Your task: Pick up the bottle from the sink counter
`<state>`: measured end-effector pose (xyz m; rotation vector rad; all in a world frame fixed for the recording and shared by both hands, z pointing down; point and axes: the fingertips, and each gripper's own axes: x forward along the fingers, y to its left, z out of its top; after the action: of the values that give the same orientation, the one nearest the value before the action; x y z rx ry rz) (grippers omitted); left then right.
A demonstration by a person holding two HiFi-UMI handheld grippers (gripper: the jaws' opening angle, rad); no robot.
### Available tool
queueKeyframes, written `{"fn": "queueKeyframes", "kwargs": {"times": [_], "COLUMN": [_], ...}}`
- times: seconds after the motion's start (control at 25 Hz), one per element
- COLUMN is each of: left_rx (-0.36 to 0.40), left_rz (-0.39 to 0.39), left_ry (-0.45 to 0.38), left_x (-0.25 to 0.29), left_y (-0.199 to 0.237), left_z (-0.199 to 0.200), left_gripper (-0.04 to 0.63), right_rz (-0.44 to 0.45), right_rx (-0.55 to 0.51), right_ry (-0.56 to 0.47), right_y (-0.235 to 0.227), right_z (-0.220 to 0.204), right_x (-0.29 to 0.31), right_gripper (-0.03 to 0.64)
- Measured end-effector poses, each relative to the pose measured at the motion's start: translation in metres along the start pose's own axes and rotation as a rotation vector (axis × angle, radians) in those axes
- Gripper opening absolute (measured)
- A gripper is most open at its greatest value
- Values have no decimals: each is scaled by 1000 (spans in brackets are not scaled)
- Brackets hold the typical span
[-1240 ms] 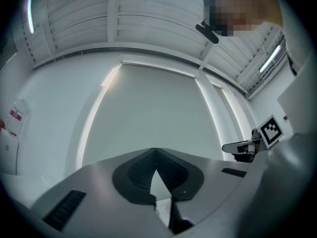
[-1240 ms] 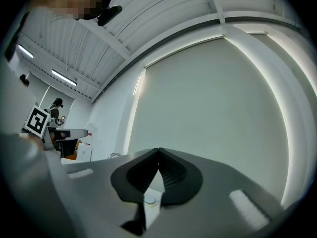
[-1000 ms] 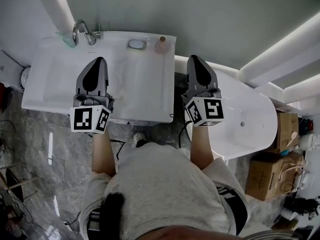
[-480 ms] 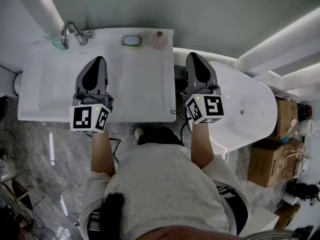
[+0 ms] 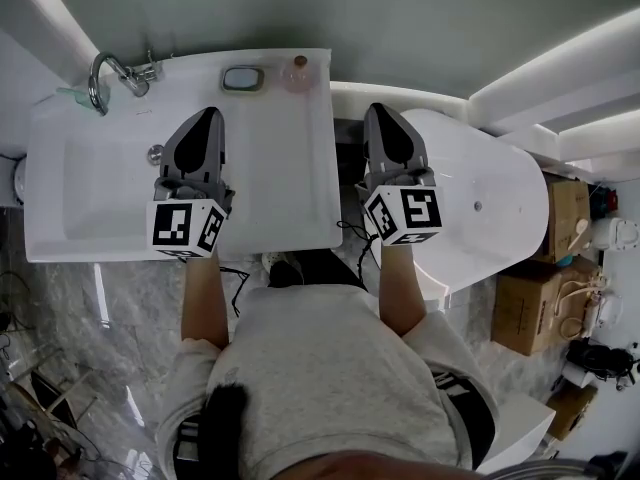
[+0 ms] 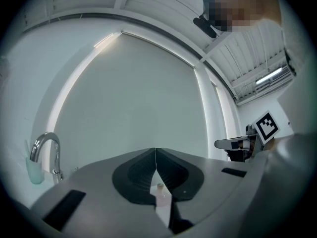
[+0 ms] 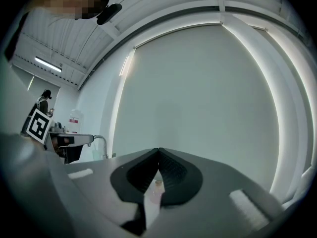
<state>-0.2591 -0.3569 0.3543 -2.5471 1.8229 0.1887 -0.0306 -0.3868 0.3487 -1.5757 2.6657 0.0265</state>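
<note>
Left claw [image 5: 207,118] is shut, jaw tips pressed together w/ nothing between them; right claw [image 5: 380,113] same, shut & empty. Both forearms reach straight fwd from my body, side by side, claws about level, marker cubes toward me. Left one hangs over the sink counter [image 5: 290,178], above the basin. Right one is past the counter's right edge, over the gap beside the bathtub [image 5: 490,198]. Bottle [image 5: 298,75], small & pinkish, stands upright at the counter's back right corner by the wall, just right of an oval dish [image 5: 242,78], well apart from both claws. Only the head view gives that layout, plus the faucet [image 5: 105,71] at back left. Gripper views add what it can't: jaw tips meeting edge to edge, bottle peeking thru the notch below them, & each claw's cube seen from the other side
</note>
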Motion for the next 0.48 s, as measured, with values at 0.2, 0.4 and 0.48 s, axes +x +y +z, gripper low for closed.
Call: {"fn": "queueKeyframes", "kwargs": {"times": [0.2,0.4,0.48], "left_rx": [4,-2,-9], "left_rz": [-48,-106,-135], "left_ry": [39,93,116], "left_x": [43,87,103], "left_y": [-8,-17,-22], "left_z": [-26,-65,-81], "left_gripper": [9,47,72], "right_rz": [2,23,29], "right_rx": [-1,-9,-6], "right_ry": [14,41,50], "right_y": [-20,-35,-39], "right_z": [-4,-18,-23], "right_x": [20,42,50], "right_gripper": [11,11,11]}}
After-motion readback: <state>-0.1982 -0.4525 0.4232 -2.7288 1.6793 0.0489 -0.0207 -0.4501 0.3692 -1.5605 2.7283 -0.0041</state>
